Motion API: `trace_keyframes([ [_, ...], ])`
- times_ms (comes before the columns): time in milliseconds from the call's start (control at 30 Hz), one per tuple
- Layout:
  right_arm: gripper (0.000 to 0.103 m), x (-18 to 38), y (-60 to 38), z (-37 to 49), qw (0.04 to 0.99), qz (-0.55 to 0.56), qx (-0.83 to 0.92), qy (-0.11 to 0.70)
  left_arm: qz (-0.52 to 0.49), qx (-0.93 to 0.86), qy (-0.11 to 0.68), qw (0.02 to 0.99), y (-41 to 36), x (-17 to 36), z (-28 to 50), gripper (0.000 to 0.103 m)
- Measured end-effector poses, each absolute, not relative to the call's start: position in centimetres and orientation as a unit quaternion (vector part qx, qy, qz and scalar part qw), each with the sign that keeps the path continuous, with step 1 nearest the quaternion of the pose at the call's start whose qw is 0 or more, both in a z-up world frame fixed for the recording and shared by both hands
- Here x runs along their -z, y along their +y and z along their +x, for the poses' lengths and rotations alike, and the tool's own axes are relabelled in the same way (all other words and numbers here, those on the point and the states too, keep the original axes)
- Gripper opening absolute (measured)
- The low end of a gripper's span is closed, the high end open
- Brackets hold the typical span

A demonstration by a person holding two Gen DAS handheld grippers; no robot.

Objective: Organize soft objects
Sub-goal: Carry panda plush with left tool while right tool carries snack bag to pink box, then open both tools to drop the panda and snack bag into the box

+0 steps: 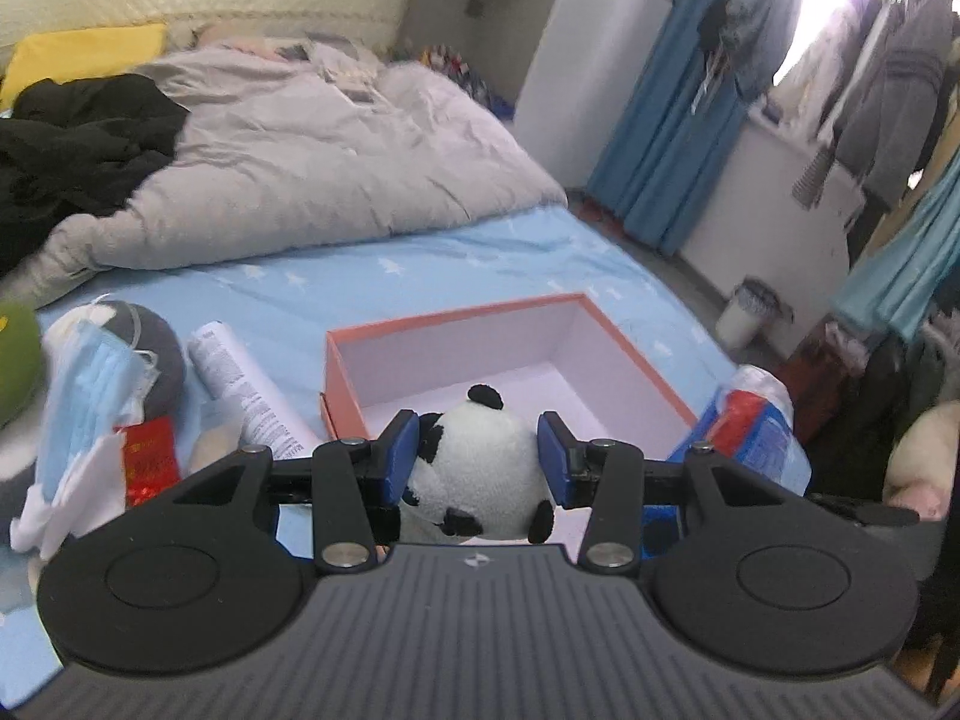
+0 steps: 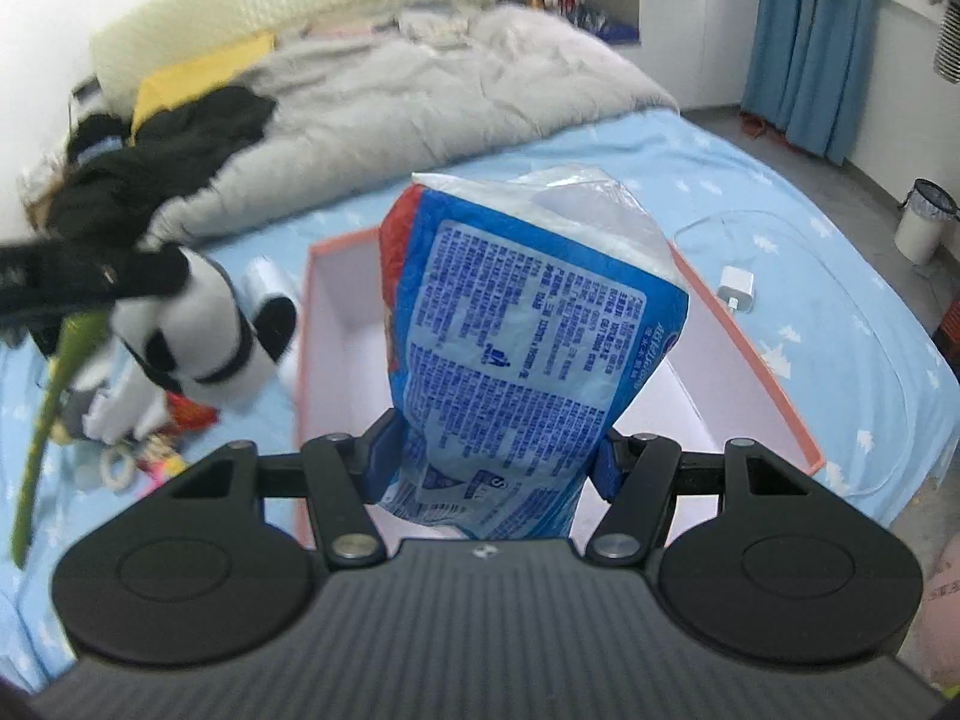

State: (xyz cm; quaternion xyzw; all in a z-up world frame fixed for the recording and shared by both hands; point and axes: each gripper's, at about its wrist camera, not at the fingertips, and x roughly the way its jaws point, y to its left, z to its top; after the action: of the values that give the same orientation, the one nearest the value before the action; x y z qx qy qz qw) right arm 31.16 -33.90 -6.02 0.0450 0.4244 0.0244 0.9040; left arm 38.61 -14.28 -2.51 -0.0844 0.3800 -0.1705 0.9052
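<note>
A black-and-white panda plush [image 1: 480, 468] sits between the blue pads of my left gripper [image 1: 478, 450], which is shut on it, just in front of the near wall of an open orange box [image 1: 450, 315] with a white, empty inside. In the right wrist view my right gripper [image 2: 501, 450] is shut on a blue and red tissue pack [image 2: 528, 330], held upright over the same box [image 2: 750, 348]. The panda [image 2: 198, 324] shows blurred at the left there, beside the box. The tissue pack [image 1: 759, 420] shows at the box's right corner in the left wrist view.
The box lies on a light blue bedsheet. Left of it are face masks [image 1: 90, 390], a grey plush [image 1: 156, 354], a paper roll [image 1: 252, 396] and a red packet [image 1: 150, 462]. A grey duvet [image 1: 300, 168] and black clothes [image 1: 78, 138] lie behind. A white charger [image 2: 738, 291] lies right of the box.
</note>
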Motion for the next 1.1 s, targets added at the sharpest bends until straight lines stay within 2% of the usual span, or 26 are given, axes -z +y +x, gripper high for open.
trace_keyframes([
  [400, 0.066, 8.7, -35.6, 34.7, 0.869, 0.036, -0.036, 0.492, -0.073, 0.192, 0.449, 0.87, -18.3, 5.6, 43.4, 0.05],
  [500, 0.069, 8.9, -35.8, 34.6, 0.867, 0.038, -0.037, 0.495, -0.082, 0.187, 0.457, 0.866, -18.1, 6.0, 43.5, 0.054],
  [533, 0.069, 8.8, -35.8, 34.5, 0.867, 0.036, -0.036, 0.495, -0.085, 0.187, 0.46, 0.864, -18.0, 6.1, 43.6, 0.059],
  [600, 0.087, 9.1, -35.9, 34.7, 0.867, 0.031, -0.033, 0.497, -0.091, 0.196, 0.462, 0.86, -17.8, 6.2, 43.7, 0.062],
  [667, 0.091, 9.1, -36.0, 34.6, 0.868, 0.03, -0.026, 0.495, -0.09, 0.194, 0.462, 0.86, -17.5, 6.2, 43.6, 0.062],
  [1100, 0.091, 7.5, -35.8, 31.0, 0.892, 0.054, -0.025, 0.448, -0.061, 0.204, 0.408, 0.888, -15.2, 4.0, 38.4, 0.063],
])
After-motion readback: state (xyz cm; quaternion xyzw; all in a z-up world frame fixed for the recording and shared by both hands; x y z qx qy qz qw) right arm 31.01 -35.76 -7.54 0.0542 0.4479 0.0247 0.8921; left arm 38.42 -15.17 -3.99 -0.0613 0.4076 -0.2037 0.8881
